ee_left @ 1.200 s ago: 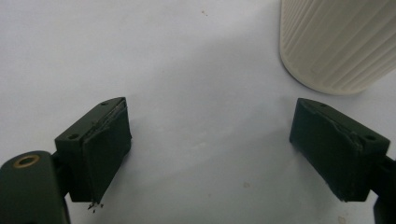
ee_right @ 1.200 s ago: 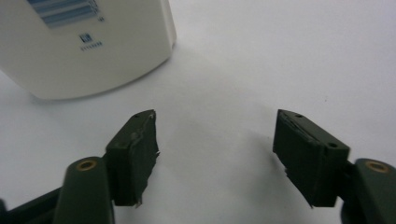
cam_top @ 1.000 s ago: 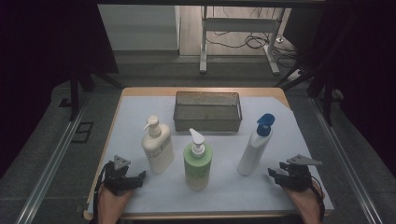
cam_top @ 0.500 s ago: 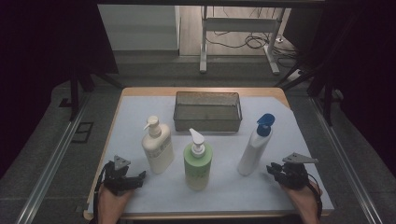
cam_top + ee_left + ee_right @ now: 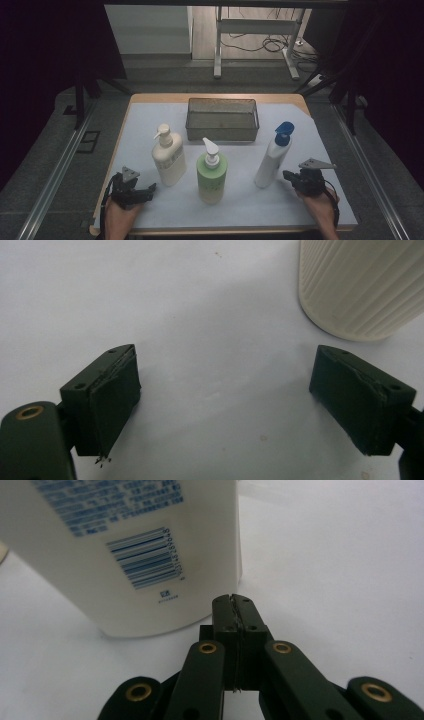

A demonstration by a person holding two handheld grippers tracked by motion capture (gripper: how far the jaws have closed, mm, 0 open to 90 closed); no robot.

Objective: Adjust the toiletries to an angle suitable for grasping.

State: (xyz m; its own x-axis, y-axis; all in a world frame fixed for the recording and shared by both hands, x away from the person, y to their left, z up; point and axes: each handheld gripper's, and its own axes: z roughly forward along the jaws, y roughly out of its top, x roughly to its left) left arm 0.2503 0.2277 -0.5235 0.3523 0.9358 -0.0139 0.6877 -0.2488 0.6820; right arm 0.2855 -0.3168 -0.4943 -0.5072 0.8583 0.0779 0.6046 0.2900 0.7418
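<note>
Three bottles stand on the white mat: a cream pump bottle (image 5: pixel 168 157), a green pump bottle (image 5: pixel 212 172) and a white bottle with a blue cap (image 5: pixel 272 157). My left gripper (image 5: pixel 150 189) rests low at the front left, just left of the cream bottle. Its jaws are open (image 5: pixel 225 385) with only bare mat between them, and the bottle's ribbed base (image 5: pixel 360 285) is ahead to the right. My right gripper (image 5: pixel 287 176) points at the white bottle's foot. Its jaws have just been closing and now meet shut (image 5: pixel 233 600) with nothing between them, just short of the bottle (image 5: pixel 140 545).
A dark wire mesh basket (image 5: pixel 222 120) stands at the back middle of the mat, behind the bottles. The wooden table's front edge (image 5: pixel 220 231) runs just below both hands. Dark floor with metal rails lies on either side.
The right gripper's jaws have come together from partly open to shut, with nothing caught in them. The left gripper and the bottles have stayed where they were.
</note>
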